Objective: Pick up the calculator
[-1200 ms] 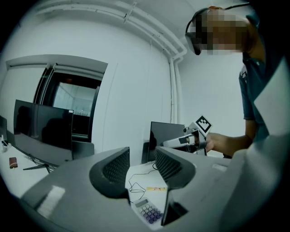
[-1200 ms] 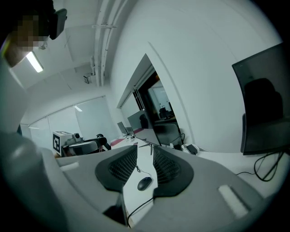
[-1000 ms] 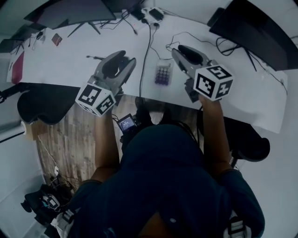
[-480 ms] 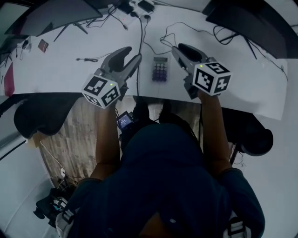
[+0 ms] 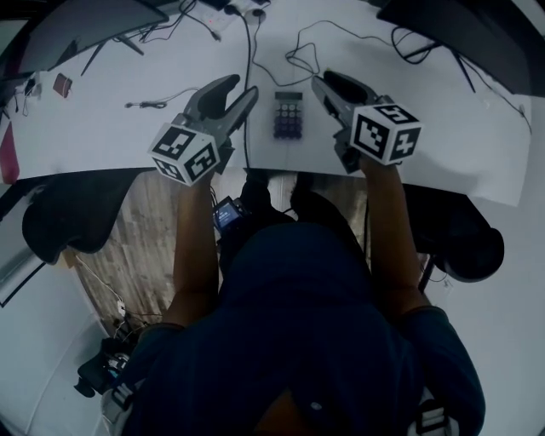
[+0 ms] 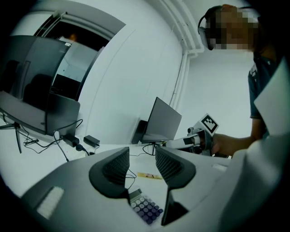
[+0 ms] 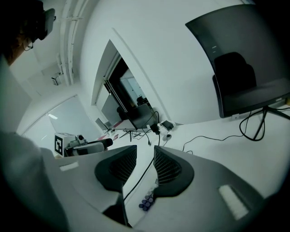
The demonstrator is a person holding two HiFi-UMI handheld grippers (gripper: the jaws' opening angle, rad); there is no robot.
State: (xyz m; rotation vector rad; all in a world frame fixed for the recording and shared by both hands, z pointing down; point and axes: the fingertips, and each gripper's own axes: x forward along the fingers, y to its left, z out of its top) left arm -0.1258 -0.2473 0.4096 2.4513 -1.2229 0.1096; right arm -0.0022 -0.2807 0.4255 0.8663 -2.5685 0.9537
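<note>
The calculator [image 5: 288, 115], small with a grey top and rows of purple keys, lies flat on the white table [image 5: 111, 136] near its front edge. My left gripper [image 5: 243, 86] hovers just left of it, jaws a little apart and empty. Just right of it, my right gripper [image 5: 324, 78] also has a narrow gap and holds nothing. In the left gripper view the calculator [image 6: 144, 207] shows below and between the jaws of the left gripper [image 6: 141, 159]. In the right gripper view only its keys [image 7: 147, 200] peek out under the right gripper [image 7: 145, 163].
A black cable [image 5: 249, 77] runs down the table between the left gripper and the calculator. More cables and a power strip [image 5: 243, 8] lie at the back. Monitors [image 5: 81, 21] [image 5: 464, 34] stand at both back corners. Dark chairs [image 5: 72, 213] [image 5: 464, 243] sit under the front edge.
Both grippers have drawn closer to the calculator's two sides, the left one more. The calculator has not moved on the table. The head camera has shifted.
</note>
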